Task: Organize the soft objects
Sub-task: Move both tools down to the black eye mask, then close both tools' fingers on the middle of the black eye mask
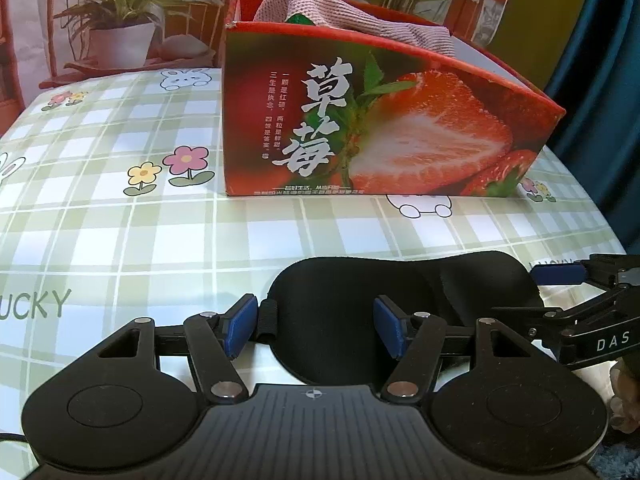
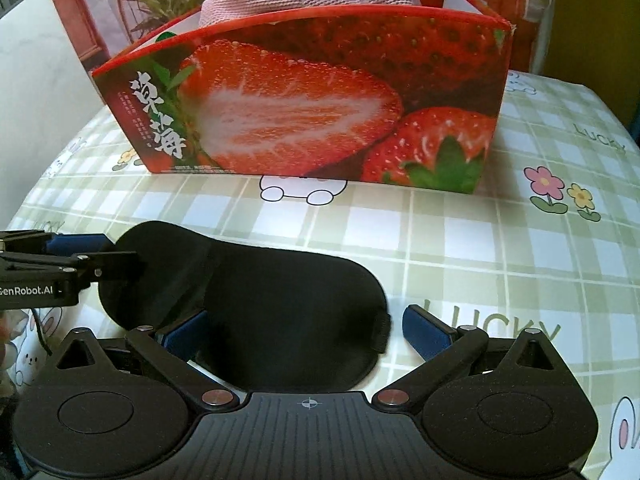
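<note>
A black sleep mask (image 1: 400,300) lay flat on the checked tablecloth (image 1: 120,220), in the lower middle of both views; its strap loop (image 1: 267,318) sat at one end. The left gripper (image 1: 316,330) had its blue-padded fingers spread wide around that end of the mask, not pressing it; the right gripper (image 2: 308,334) likewise stood with fingers apart over the other end, one pad (image 2: 426,330) clear of the fabric, the other apparently tucked under the mask's edge, though the view there was dim. Beyond the mask, toward the top of each frame, stood an open strawberry-printed box (image 1: 380,120); a pink knitted cloth (image 1: 340,12) bulged above its rim; potted plants (image 1: 120,8) filled the upper left background.
</note>
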`<state>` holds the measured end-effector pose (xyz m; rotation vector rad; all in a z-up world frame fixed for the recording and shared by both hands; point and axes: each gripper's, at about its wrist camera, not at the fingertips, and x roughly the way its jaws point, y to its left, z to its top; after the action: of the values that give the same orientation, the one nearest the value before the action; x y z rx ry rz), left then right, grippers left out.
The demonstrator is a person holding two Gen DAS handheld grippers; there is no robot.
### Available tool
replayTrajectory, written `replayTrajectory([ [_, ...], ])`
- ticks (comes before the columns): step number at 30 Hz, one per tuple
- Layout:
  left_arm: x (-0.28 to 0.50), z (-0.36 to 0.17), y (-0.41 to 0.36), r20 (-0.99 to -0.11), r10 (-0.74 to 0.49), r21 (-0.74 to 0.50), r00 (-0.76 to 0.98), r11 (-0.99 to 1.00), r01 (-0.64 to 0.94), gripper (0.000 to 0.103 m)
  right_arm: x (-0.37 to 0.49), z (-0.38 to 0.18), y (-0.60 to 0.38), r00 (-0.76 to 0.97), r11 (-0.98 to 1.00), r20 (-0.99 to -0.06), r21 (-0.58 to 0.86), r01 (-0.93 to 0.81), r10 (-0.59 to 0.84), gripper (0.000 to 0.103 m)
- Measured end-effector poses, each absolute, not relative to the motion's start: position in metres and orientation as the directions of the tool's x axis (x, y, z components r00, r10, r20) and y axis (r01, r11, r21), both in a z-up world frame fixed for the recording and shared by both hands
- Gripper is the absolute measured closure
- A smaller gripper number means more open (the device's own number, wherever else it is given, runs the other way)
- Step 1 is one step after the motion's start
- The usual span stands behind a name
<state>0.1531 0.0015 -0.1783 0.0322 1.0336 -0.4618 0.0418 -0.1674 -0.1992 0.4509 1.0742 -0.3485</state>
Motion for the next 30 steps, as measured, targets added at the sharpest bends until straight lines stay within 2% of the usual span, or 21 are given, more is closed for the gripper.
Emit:
replayTrajectory([
  [3, 0.153, -0.179, 0.002, -0.831, -0.366, -0.206, 0.418, 0.902, 0.38, 0.038, 0.042, -0.198, -0.167, 0.447, 0.858, -0.893, 0.197, 0.475, -0.042, 0.007],
  [6, 0.152, -0.179, 0.003, -0.829, -0.377, -0.223, 0.413, 0.9, 0.373, 0.038, 0.041, -0.195, -0.168, 0.459, 0.855, -0.887, 0.211, 0.475, -0.036, 0.019],
  [8, 0.151, -0.179, 0.005, -0.828, -0.382, -0.232, 0.411, 0.9, 0.369, 0.038, 0.04, -0.194, -0.17, 0.469, 0.849, -0.883, 0.224, 0.478, -0.032, 0.033],
  [10, 0.15, -0.178, 0.006, -0.827, -0.383, -0.238, 0.411, 0.901, 0.362, 0.039, 0.038, -0.193, -0.174, 0.482, 0.84, -0.876, 0.246, 0.484, -0.022, 0.039],
  [12, 0.15, -0.178, 0.007, -0.826, -0.384, -0.242, 0.412, 0.903, 0.356, 0.044, 0.036, -0.191, -0.177, 0.5, 0.831, -0.866, 0.263, 0.49, -0.021, 0.045],
  [16, 0.151, -0.179, 0.011, -0.823, -0.391, -0.26, 0.412, 0.904, 0.339, 0.065, 0.034, -0.184, -0.182, 0.535, 0.823, -0.844, 0.284, 0.493, -0.029, 0.053],
  [20, 0.151, -0.18, 0.013, -0.816, -0.406, -0.281, 0.411, 0.9, 0.332, 0.08, 0.033, -0.177, -0.185, 0.567, 0.825, -0.823, 0.305, 0.475, -0.022, 0.063],
  [23, 0.15, -0.177, 0.015, -0.797, -0.421, -0.29, 0.432, 0.895, 0.337, 0.088, 0.034, -0.174, -0.184, 0.584, 0.832, -0.812, 0.32, 0.452, -0.005, 0.071],
  [25, 0.148, -0.172, 0.016, -0.777, -0.433, -0.295, 0.456, 0.892, 0.344, 0.091, 0.035, -0.172, -0.184, 0.59, 0.838, -0.807, 0.321, 0.442, -0.002, 0.074],
  [30, 0.147, -0.151, 0.02, -0.725, -0.443, -0.287, 0.528, 0.89, 0.353, 0.092, 0.035, -0.163, -0.186, 0.614, 0.841, -0.789, 0.329, 0.43, -0.005, 0.077],
])
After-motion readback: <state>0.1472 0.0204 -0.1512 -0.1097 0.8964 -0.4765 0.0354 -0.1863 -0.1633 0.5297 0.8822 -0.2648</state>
